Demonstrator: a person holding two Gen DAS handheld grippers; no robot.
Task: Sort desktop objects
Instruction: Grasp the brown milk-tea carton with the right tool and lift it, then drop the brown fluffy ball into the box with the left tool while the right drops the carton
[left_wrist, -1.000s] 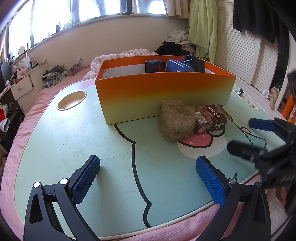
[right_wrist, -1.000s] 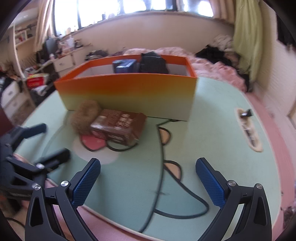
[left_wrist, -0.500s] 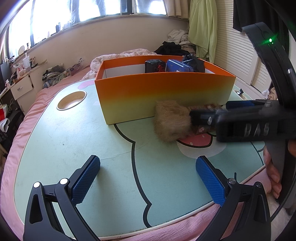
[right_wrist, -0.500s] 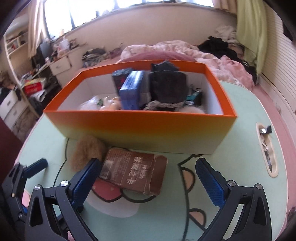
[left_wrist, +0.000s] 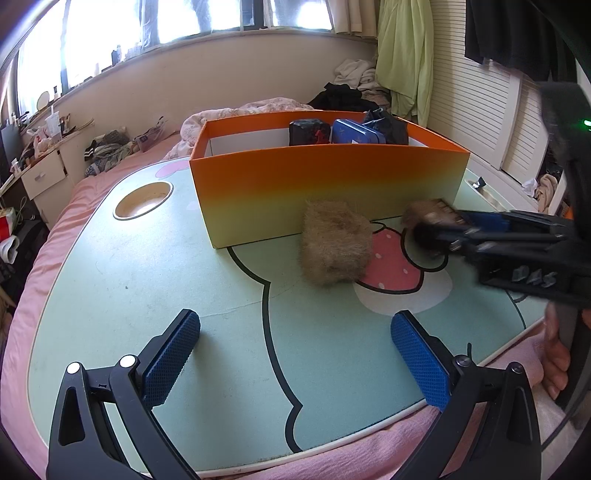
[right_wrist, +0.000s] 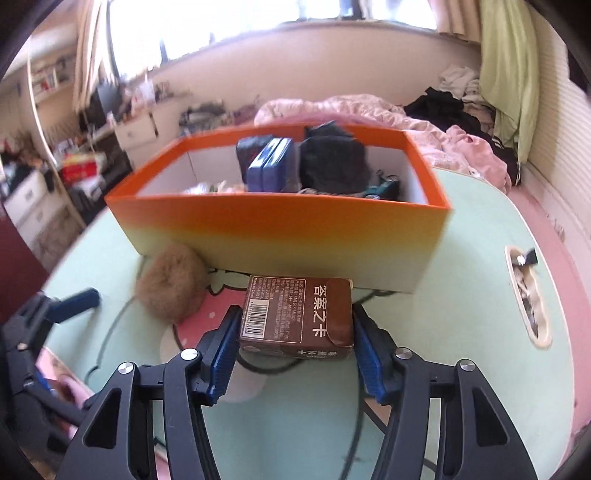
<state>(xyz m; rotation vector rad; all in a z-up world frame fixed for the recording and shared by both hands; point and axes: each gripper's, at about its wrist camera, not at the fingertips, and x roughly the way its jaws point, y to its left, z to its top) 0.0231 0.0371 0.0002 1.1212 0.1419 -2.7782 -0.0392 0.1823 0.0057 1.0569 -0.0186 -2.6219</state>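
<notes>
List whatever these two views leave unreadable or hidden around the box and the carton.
- Orange box, left wrist view: its near wall hides the floor; only item tops show.
- Brown carton, left wrist view: blurred, mostly behind the right gripper.
- Carton's underside, right wrist view: hidden, so lifted or resting cannot be told.
- Box contents, right wrist view: motion blur; small items beside the black bundle unidentifiable.

The brown rectangular paper carton (right_wrist: 295, 317) carries large pale Chinese characters along its top face, and a white barcode label with small unreadable print beside them. The black plastic body of the right gripper (left_wrist: 532, 275) bears raised letters "DAS".
</notes>
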